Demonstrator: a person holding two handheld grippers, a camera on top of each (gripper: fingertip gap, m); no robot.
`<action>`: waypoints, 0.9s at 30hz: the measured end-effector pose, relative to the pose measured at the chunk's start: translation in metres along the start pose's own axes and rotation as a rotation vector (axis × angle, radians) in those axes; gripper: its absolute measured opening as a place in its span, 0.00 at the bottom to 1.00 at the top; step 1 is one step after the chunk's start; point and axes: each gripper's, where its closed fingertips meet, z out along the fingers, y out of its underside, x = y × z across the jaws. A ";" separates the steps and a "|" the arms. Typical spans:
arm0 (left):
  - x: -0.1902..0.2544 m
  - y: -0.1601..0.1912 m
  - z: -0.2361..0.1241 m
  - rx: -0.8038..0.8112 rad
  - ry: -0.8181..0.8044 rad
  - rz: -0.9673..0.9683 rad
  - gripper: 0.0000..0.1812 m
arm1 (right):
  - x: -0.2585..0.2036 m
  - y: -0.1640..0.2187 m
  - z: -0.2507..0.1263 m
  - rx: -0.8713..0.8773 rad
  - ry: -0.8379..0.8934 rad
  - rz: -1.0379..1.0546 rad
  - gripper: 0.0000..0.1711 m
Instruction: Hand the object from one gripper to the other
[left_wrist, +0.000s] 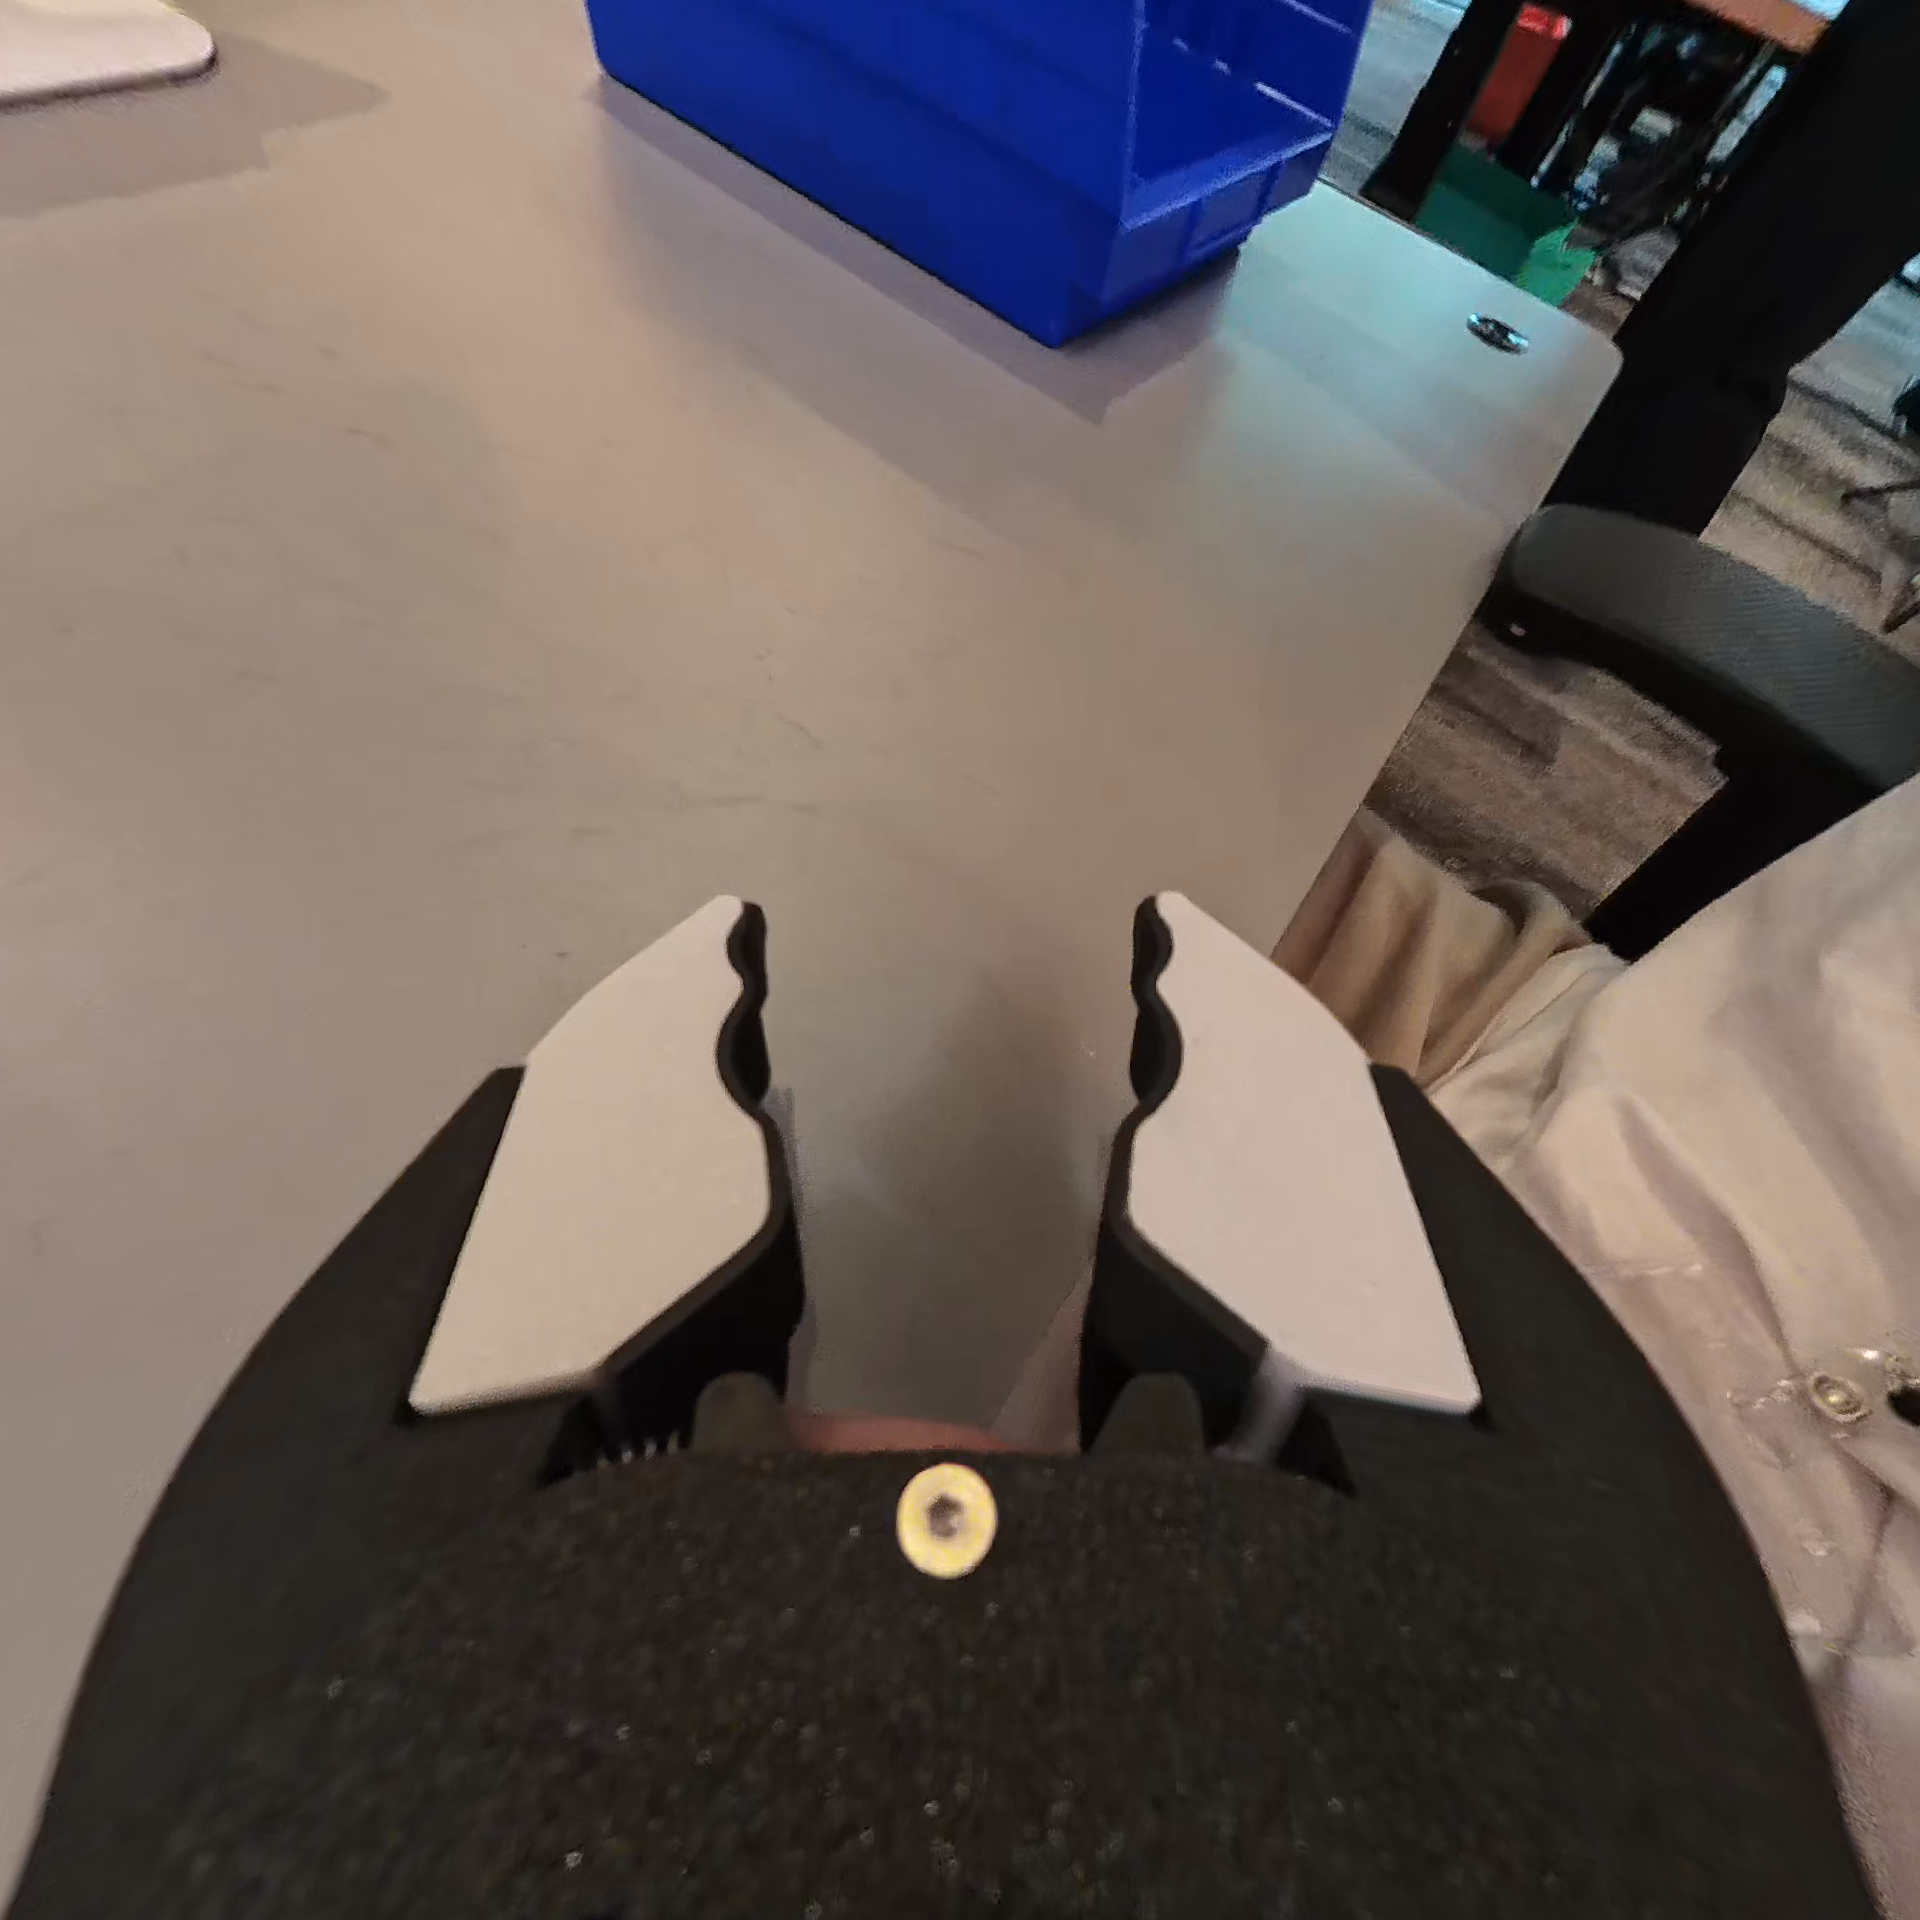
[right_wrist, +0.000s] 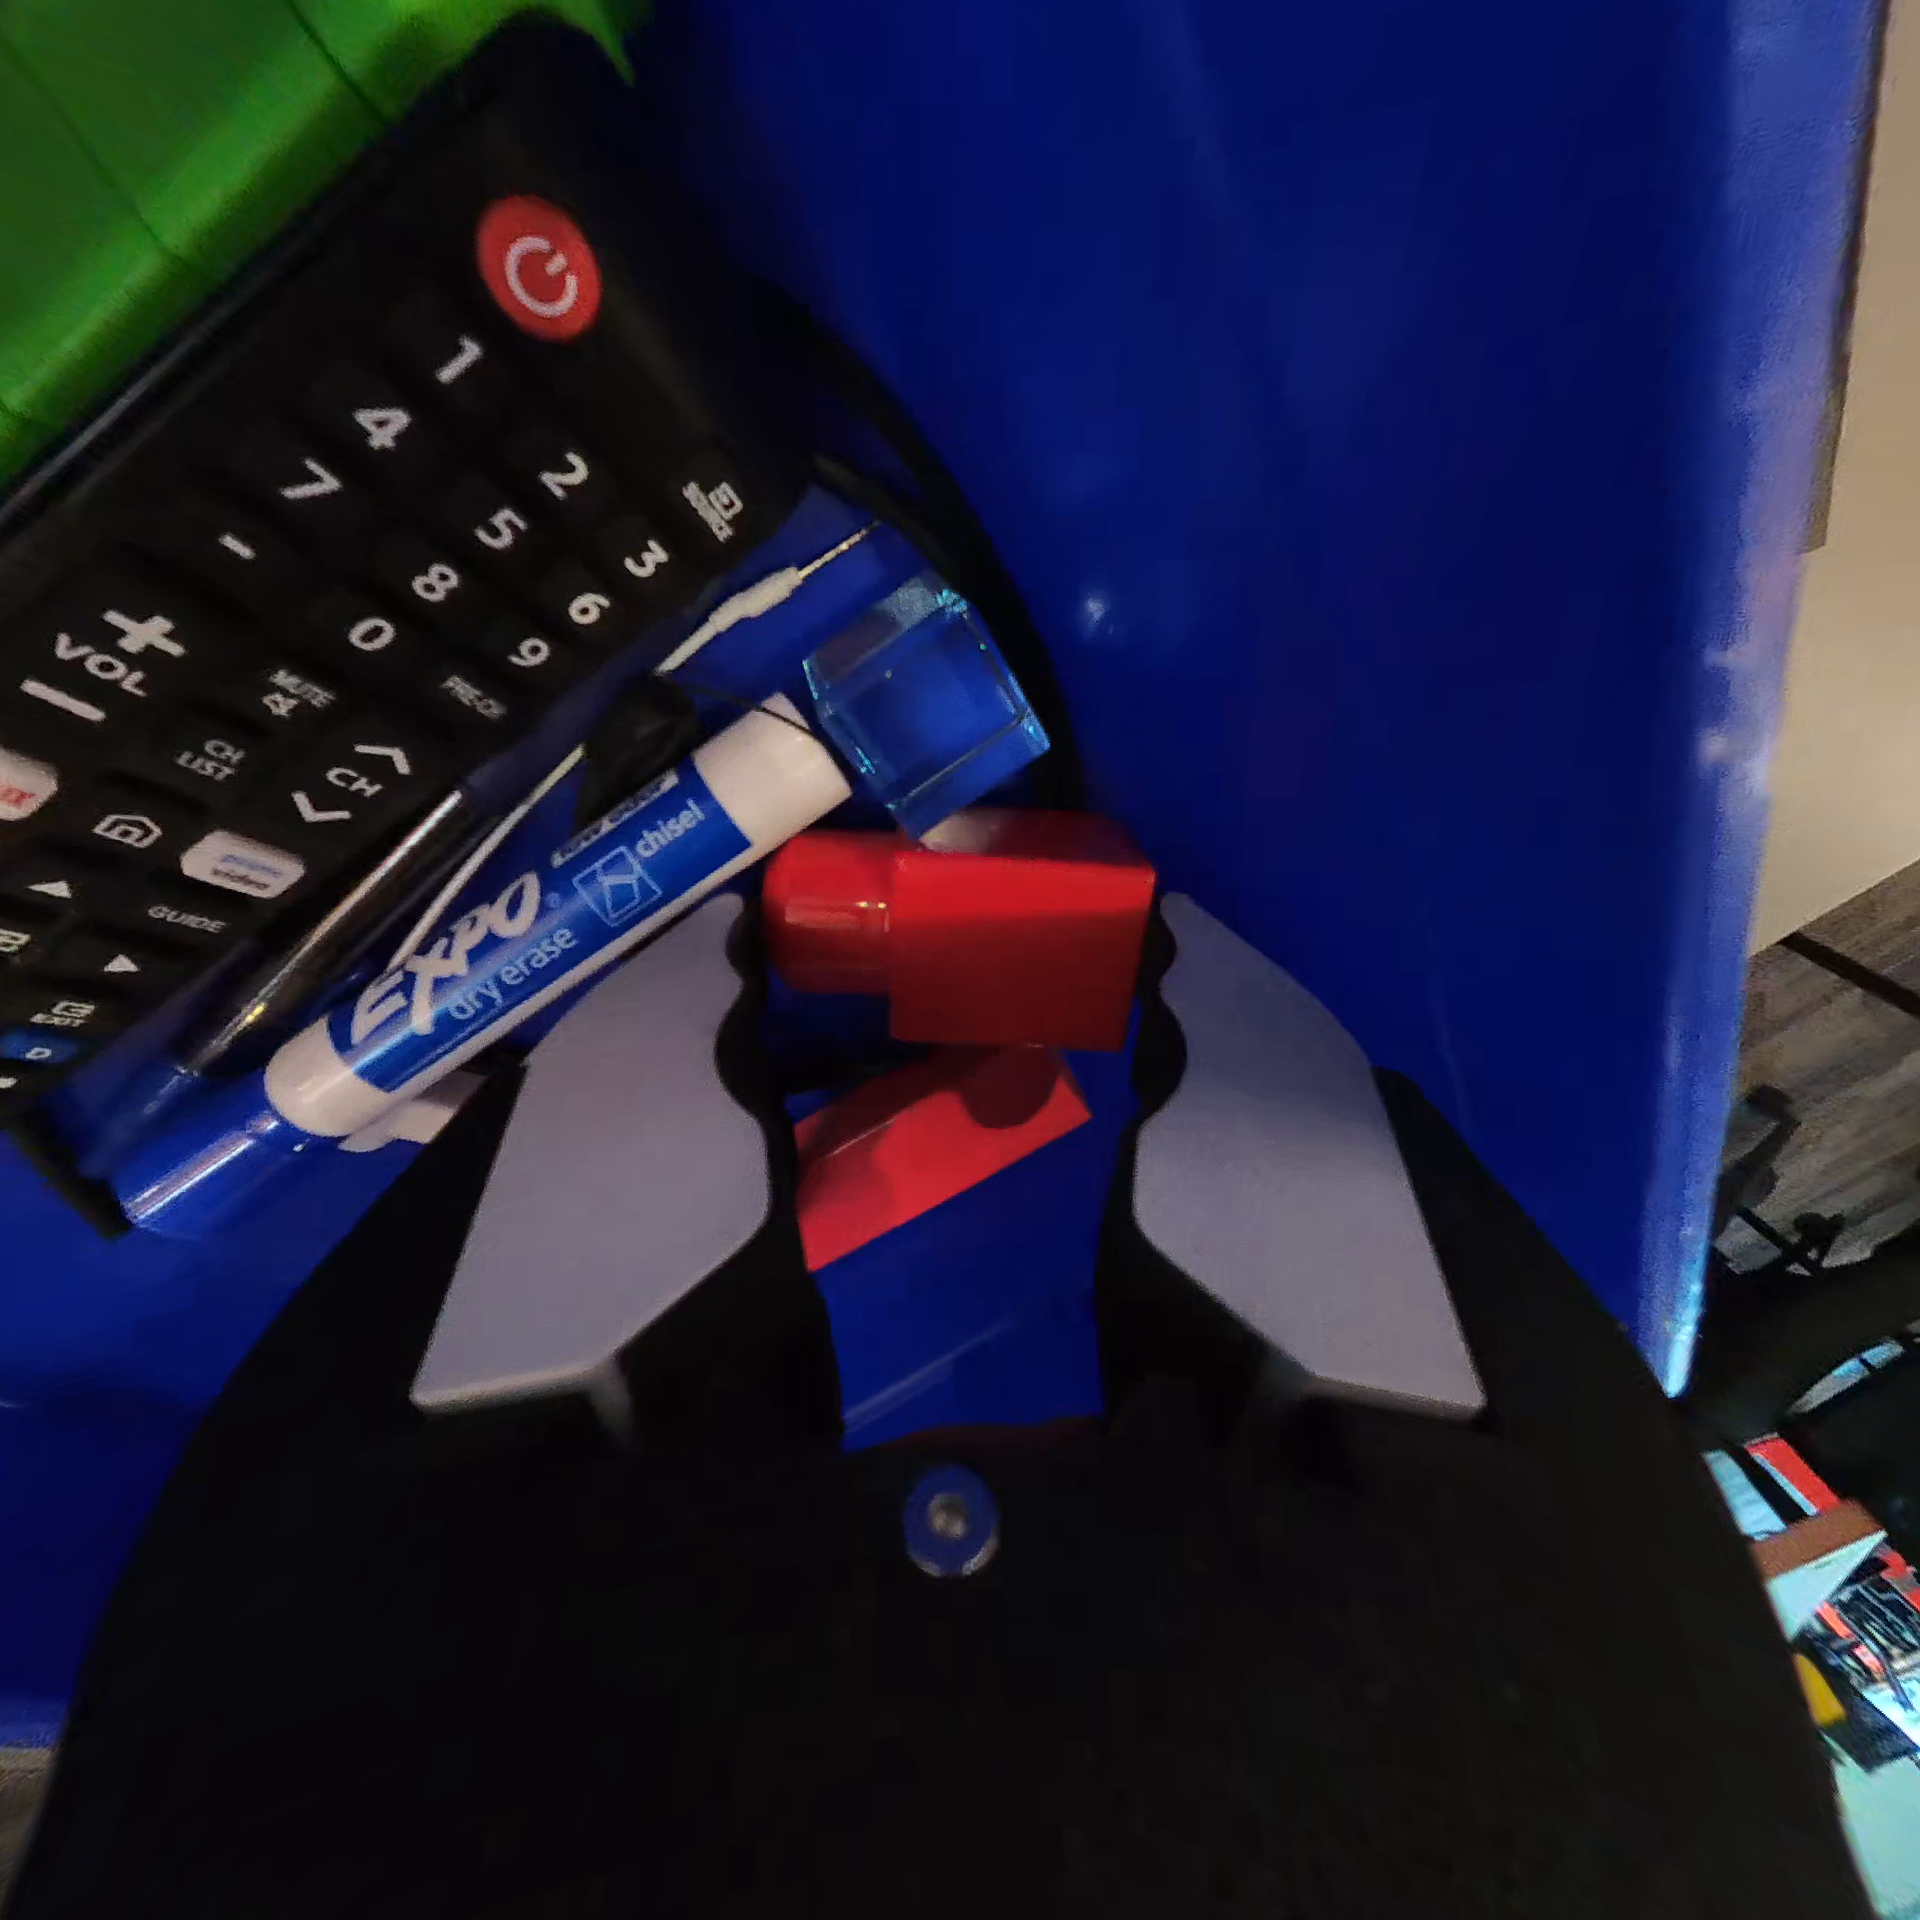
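Note:
My right gripper (right_wrist: 951, 925) reaches down into a blue bin (right_wrist: 1351, 520). Its jaws stand open on either side of a red block (right_wrist: 997, 935) with a round stub on its left end. The block fills most of the gap and sits against the right finger; I cannot tell whether the left finger touches it. A second red block (right_wrist: 935, 1153) lies just below it. My left gripper (left_wrist: 948, 914) is open and empty, held above the grey table (left_wrist: 416, 623) near its right edge. The blue bin also shows in the left wrist view (left_wrist: 935, 156), at the far end of the table.
In the bin lie a black remote control (right_wrist: 312, 571), a blue-and-white dry-erase marker (right_wrist: 540, 914), a pen (right_wrist: 343, 935), a clear blue cube (right_wrist: 925, 717) and something green (right_wrist: 156, 156). A black chair (left_wrist: 1714, 644) and pale clothing (left_wrist: 1662, 1195) are to the right of the table. The tips of one gripper are about 55 cm away from the tips of the other. Measured from the fingertips, the clear blue cube (right_wrist: 925, 717) is 4 cm or so from the right gripper and 55 cm from the left.

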 end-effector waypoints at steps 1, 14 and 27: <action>-0.001 0.002 0.001 -0.013 0.005 -0.038 0.37 | 0.000 0.000 0.001 0.005 -0.001 0.003 0.40; -0.037 -0.021 -0.020 0.087 -0.135 -0.019 0.32 | -0.206 -0.059 -0.217 1.099 -0.125 0.296 0.30; -0.137 -0.034 -0.096 0.197 -0.412 -0.110 0.26 | -0.426 -0.115 -0.195 1.286 -0.921 0.212 0.29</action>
